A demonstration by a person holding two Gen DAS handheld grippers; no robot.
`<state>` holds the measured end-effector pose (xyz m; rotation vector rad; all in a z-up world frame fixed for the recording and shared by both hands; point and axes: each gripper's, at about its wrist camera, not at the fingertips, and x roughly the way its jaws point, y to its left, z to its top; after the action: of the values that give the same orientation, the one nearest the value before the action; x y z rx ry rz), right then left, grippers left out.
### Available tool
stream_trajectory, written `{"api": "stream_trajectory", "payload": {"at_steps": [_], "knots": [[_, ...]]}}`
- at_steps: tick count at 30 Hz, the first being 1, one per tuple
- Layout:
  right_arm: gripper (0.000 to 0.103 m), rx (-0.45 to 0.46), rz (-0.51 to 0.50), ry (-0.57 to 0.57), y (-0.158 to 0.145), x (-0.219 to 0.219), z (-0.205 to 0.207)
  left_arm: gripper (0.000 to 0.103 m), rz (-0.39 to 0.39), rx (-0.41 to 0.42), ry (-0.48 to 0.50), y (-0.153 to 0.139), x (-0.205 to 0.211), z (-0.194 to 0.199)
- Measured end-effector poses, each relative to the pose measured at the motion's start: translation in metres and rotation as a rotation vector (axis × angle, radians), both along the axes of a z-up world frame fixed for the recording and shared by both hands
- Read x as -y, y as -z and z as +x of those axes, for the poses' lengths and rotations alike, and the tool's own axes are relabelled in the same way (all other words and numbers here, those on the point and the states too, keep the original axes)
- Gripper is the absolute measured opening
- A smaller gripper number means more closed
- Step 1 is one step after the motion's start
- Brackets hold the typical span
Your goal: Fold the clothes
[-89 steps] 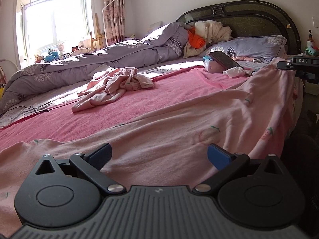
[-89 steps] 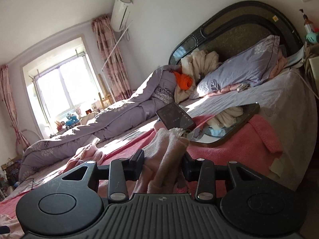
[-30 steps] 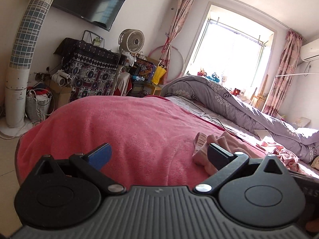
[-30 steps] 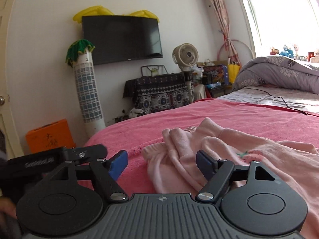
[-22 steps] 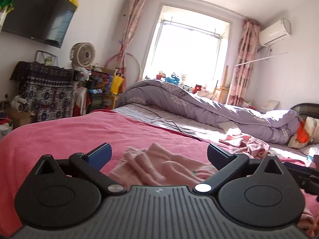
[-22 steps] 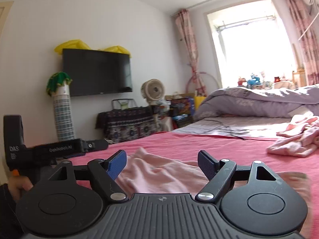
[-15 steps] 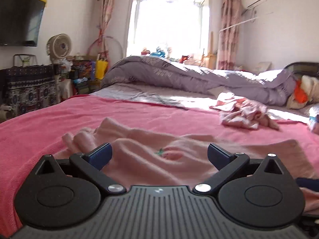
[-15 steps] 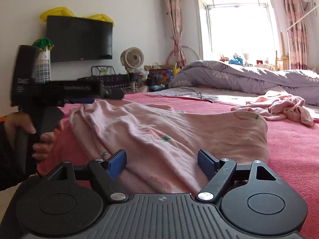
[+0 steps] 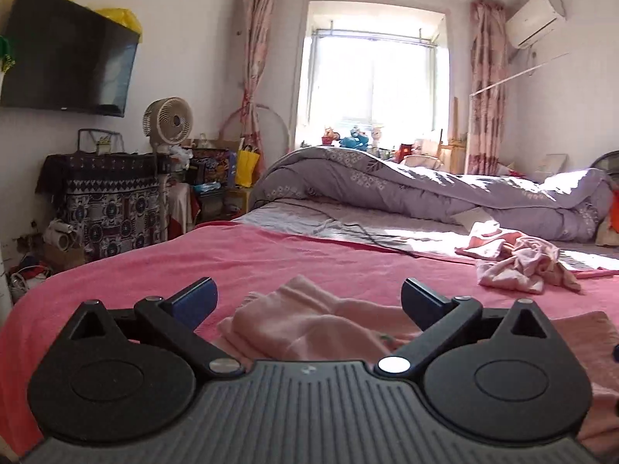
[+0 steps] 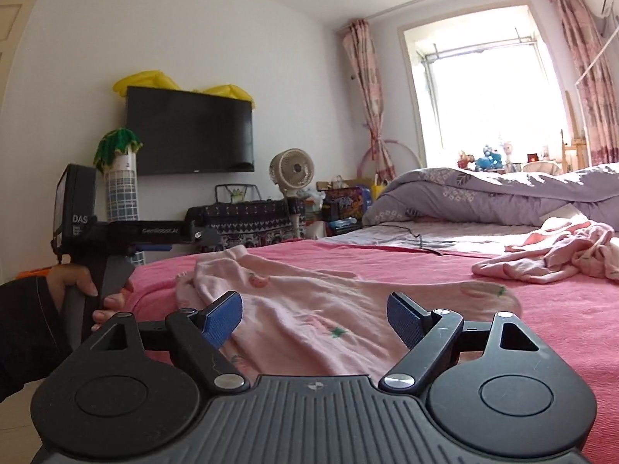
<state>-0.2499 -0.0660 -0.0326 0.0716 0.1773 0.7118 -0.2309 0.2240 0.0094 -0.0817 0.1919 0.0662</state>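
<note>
Right wrist view alone gives us the hand (image 10: pixel 83 290) on our left gripper (image 10: pixel 185 237) at nine o'clock. On the pink blanket (image 10: pixel 561 328), the folded pink garment (image 10: pixel 309 309) lies between our right gripper (image 10: pixel 313 319) jaws, which are opening, pads clear. Left wrist view shows our left gripper (image 9: pixel 307 301) released over that garment (image 9: pixel 309 328), crumpled clothes (image 9: pixel 518 263) at two o'clock.

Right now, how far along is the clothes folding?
Early. Done: a pale pink garment lies spread out, maybe folded once, on the pink blanket. In hand: nothing; the left hand-held gripper is open, the right hand-held gripper is opening above the cloth. Left: finishing it, then the crumpled pink clothes further back.
</note>
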Motion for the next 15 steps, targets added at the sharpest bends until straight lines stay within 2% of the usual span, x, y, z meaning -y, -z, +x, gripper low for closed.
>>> {"api": "stream_trajectory", "payload": {"at_steps": [2, 3, 4, 5, 7, 8, 9, 11, 14, 15], "knots": [[0.083, -0.074, -0.050, -0.040, 0.014, -0.013, 0.004, 0.103, 0.014, 0.003, 0.096, 0.001, 0.018, 0.004], [0.083, -0.074, -0.080, -0.035, 0.021, -0.017, 0.002, 0.103, 0.026, -0.010, 0.130, 0.004, 0.028, 0.010], [0.083, -0.025, -0.115, -0.034, 0.025, -0.019, -0.007, 0.103, 0.046, -0.026, 0.143, 0.008, 0.035, 0.015], [0.083, 0.017, -0.150, -0.035, 0.028, -0.020, -0.015, 0.103, 0.079, -0.052, 0.135, 0.014, 0.042, 0.023], [0.083, 0.044, -0.218, -0.047, 0.025, -0.017, -0.027, 0.103, 0.170, -0.124, 0.050, 0.029, 0.048, 0.036], [0.083, 0.040, -0.223, -0.057, 0.022, -0.012, -0.031, 0.103, 0.198, -0.157, 0.000, 0.037, 0.045, 0.041], [0.084, 0.031, -0.213, -0.064, 0.019, -0.004, -0.034, 0.103, 0.197, -0.159, -0.002, 0.044, 0.039, 0.041], [0.088, 0.004, -0.175, -0.061, 0.014, 0.014, -0.041, 0.103, 0.184, -0.127, 0.029, 0.045, 0.032, 0.032], [0.090, -0.035, -0.108, 0.007, 0.004, 0.044, -0.046, 0.103, 0.274, -0.107, -0.049, 0.039, 0.040, 0.020], [0.091, -0.048, -0.074, 0.029, 0.002, 0.054, -0.046, 0.103, 0.261, -0.095, -0.064, 0.035, 0.039, 0.017]]}}
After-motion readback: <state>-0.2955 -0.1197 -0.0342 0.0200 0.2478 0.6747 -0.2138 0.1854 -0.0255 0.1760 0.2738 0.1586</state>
